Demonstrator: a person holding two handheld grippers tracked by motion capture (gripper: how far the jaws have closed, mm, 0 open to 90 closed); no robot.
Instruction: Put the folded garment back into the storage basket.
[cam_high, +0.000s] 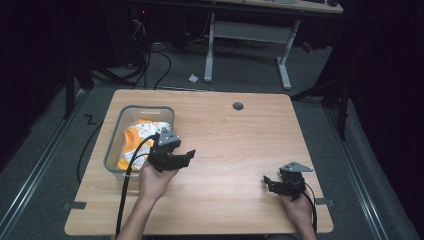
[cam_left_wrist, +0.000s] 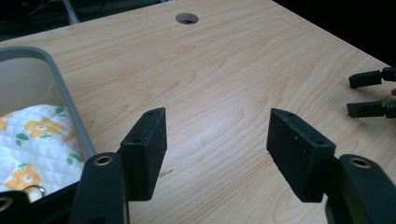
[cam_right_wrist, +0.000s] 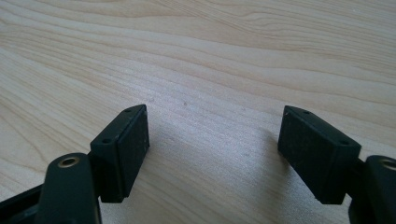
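Grey bin (cam_high: 112, 150) at table's (cam_high: 235, 145) left edge, holding flower-print quilted cloth (cam_high: 137, 140).
Left gripper (cam_high: 186, 156) just right of bin, jaws wide, empty; right gripper (cam_high: 269, 182) well apart near right front, jaws wide, empty, over bare wood.

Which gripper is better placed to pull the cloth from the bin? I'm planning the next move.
Left. The left gripper is open right beside the bin holding the cloth; the right gripper, also open, is across the table.
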